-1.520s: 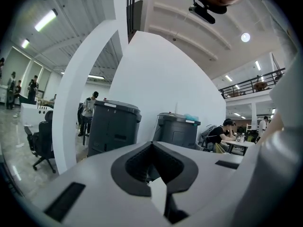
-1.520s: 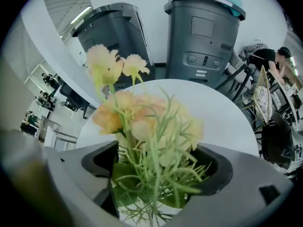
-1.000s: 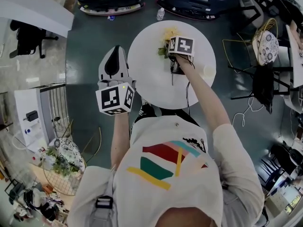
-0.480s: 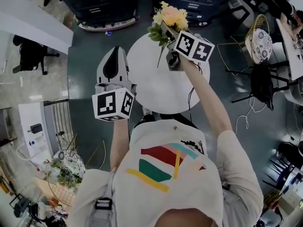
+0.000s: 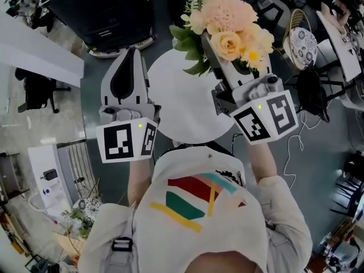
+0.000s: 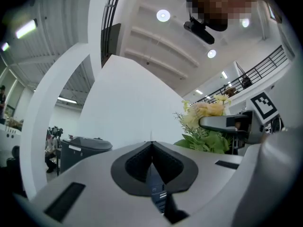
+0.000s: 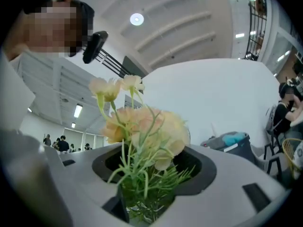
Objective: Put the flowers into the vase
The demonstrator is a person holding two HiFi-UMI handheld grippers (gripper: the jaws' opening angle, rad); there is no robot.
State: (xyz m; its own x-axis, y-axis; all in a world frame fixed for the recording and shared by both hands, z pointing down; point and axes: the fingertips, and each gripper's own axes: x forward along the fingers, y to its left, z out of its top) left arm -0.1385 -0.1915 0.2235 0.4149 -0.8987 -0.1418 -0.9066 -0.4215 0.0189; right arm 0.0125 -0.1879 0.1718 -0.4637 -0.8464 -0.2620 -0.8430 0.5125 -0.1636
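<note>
A bouquet of peach and yellow flowers [image 5: 227,27] with green leaves is held high over the round white table [image 5: 176,112]. My right gripper [image 5: 211,45] is shut on its stems. In the right gripper view the flowers [image 7: 142,131] fill the gap between the jaws of the right gripper [image 7: 151,151]. To the left, my left gripper [image 5: 130,52] is raised beside the table's edge, shut and holding nothing. The left gripper view shows the left gripper [image 6: 151,144] with its tips together, and the flowers [image 6: 203,122] off to the right. No vase shows in any view.
Dark cabinets [image 5: 102,16] stand beyond the table. Chairs and a patterned cushion [image 5: 301,44] are at the right, with a cable [image 5: 296,144] on the floor. A white unit [image 5: 48,181] stands at the left. The person's torso fills the bottom of the head view.
The right gripper has lifted the flowers off the table and high toward the head camera, turning from pointing down to about level. The left gripper has risen too, still shut.
</note>
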